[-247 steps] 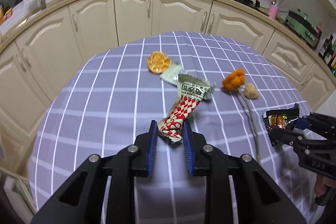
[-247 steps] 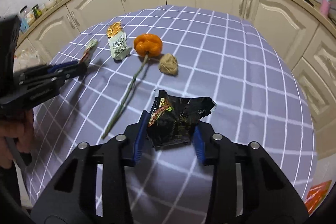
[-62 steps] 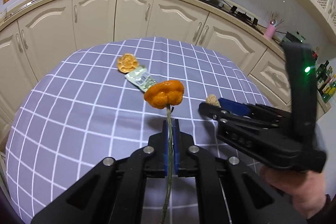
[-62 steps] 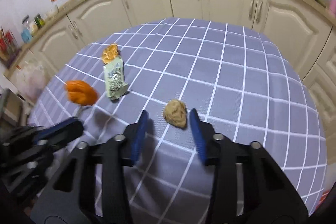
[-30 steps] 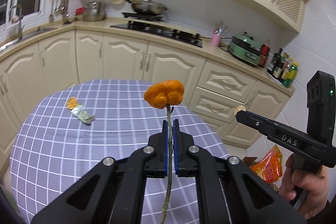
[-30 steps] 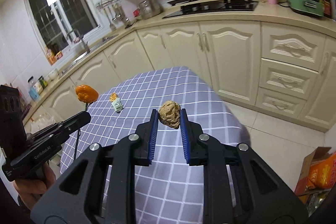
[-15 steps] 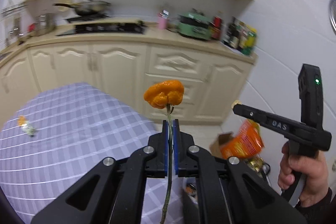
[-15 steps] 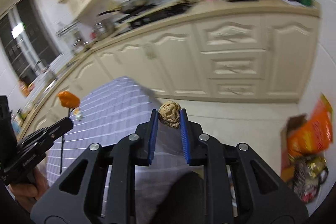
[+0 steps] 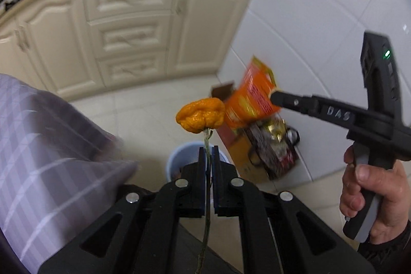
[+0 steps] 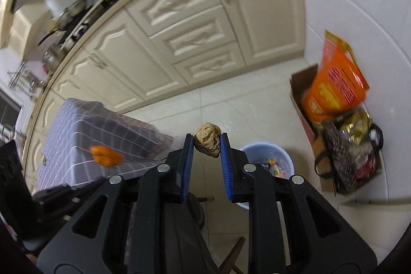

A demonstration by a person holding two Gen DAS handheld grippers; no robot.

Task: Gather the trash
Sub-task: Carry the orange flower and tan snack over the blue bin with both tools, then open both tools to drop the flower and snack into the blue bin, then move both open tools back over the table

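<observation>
The only lettering I can read is "DAS", embossed on the side of the right gripper (image 9: 276, 95); the print on the orange bag (image 10: 334, 89) in the cardboard box (image 10: 299, 86) is too blurred. The left gripper (image 9: 208, 154) is clamped on the thin stem of a wilted orange flower (image 9: 200, 115), whose head stands above the tips. The right gripper pinches a crumpled brown lump (image 10: 207, 140) at its fingertips. Both hang above a pale blue bin (image 10: 267, 149) on the floor.
</observation>
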